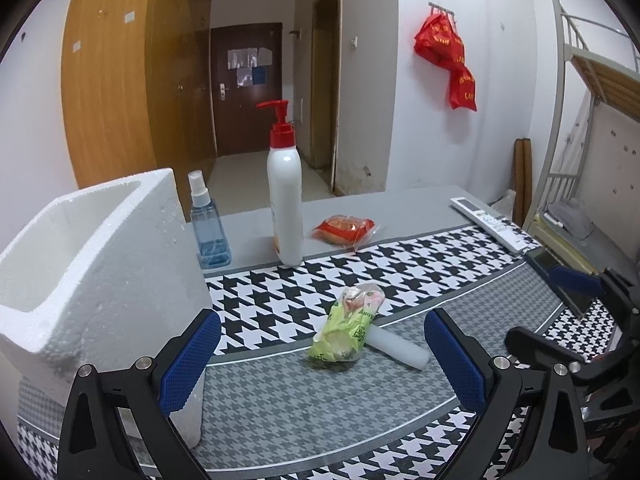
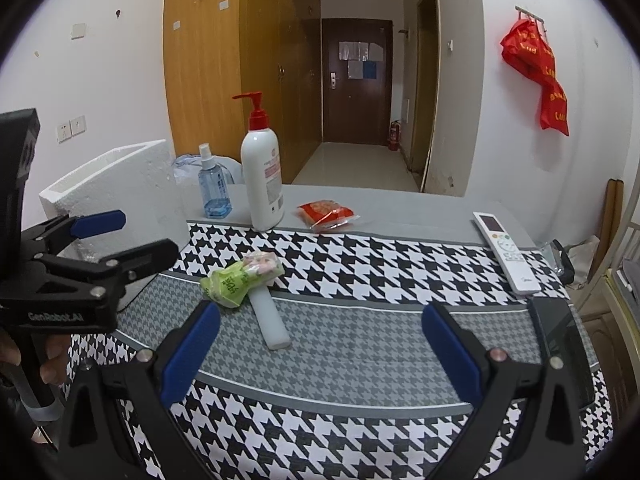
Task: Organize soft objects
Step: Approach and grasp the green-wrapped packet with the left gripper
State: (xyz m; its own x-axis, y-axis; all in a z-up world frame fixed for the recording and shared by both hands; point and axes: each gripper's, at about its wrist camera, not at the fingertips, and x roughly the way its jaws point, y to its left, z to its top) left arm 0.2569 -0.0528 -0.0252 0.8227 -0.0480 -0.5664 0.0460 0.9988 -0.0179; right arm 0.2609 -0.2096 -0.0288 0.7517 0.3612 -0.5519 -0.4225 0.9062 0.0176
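Observation:
A green snack packet lies on the houndstooth cloth, partly over a white foam bar. A red packet lies further back on the grey table. A white foam box stands open-topped at the left. My left gripper is open and empty, just short of the green packet; it also shows in the right wrist view. My right gripper is open and empty, with the foam bar ahead of its left finger.
A white pump bottle and a blue spray bottle stand behind the cloth. A white remote and a dark phone lie at the right edge. A bunk bed frame stands at the right.

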